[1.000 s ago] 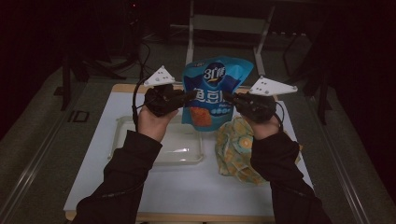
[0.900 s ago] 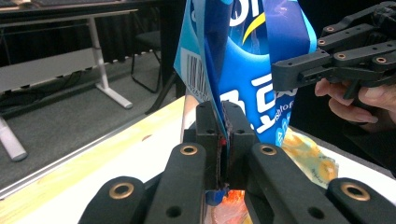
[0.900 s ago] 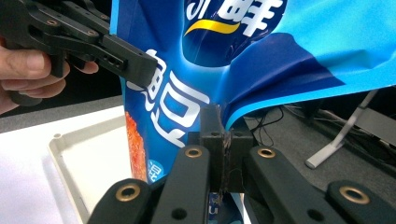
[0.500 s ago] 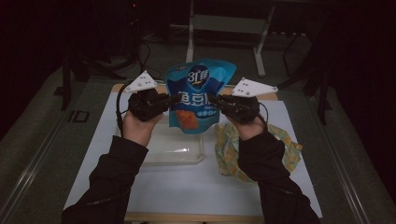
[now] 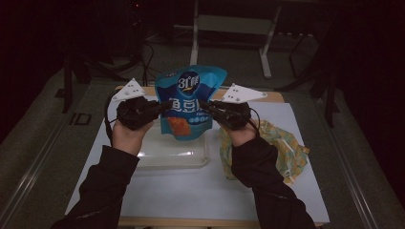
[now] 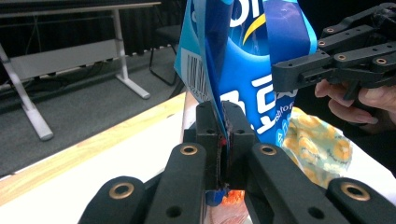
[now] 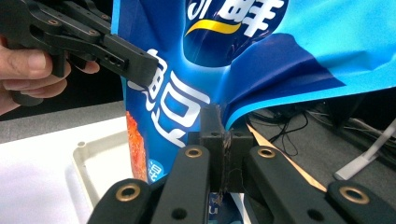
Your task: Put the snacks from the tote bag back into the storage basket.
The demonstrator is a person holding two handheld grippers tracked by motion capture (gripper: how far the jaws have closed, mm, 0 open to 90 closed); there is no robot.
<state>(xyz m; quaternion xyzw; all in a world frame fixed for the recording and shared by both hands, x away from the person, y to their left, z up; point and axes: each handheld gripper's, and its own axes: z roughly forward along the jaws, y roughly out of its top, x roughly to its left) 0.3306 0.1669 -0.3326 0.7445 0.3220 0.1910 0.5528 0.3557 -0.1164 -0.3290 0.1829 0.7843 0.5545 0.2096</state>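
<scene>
High view first: on the left, the left gripper [image 5: 165,106] is up off the counter [image 5: 191,191], jaws pinched on the left edge of the blue bag [image 5: 189,102]. That bag hangs upright in the air between both hands, over the far end of the clear tray [image 5: 172,157], its bottom just above the tray. Moving right, the right gripper [image 5: 204,106] clamps the bag's right edge at about the same height. Further right, a yellow patterned bag [image 5: 282,148] lies flat on the counter, beside the tray, partly under the right forearm.

Left gripper view: the jaws are closed tight on a fold of the bag [image 6: 252,70], barcode showing at the left edge of it. At the right of this view the right gripper [image 6: 280,77] bites the same bag, fingers [image 6: 345,100] wrapped round its handle, and the yellow bag [image 6: 317,149] sits below.

Right gripper view: the left gripper [image 7: 149,65] comes in from the left and meets the bag [image 7: 187,93], the tray [image 7: 100,163] lies beneath, and this gripper's own jaws are shut on the bag's edge, the film bulging away to the right
</scene>
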